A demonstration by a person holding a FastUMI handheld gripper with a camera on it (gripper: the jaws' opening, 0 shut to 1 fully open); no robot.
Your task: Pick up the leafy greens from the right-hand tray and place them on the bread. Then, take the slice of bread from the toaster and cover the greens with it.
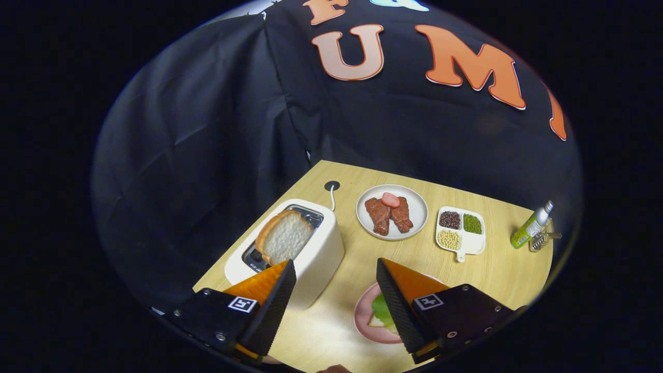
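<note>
A slice of bread (pixel 283 237) stands upright in the slot of a white toaster (pixel 316 254), just beyond my left finger. My gripper (pixel 335 270) hangs open above the wooden table with nothing between its fingers. Under my right finger lies a pink plate (pixel 365 321) holding a bread slice with leafy greens (pixel 382 311) on top; the finger hides most of both.
Beyond the fingers sit a white plate (pixel 414 224) with pieces of meat and a sausage slice, a divided white dish (pixel 469 243) of beans, a green bottle (pixel 529 226) and a small metal grater (pixel 543 239). The toaster cord (pixel 332 196) runs to a hole in the table.
</note>
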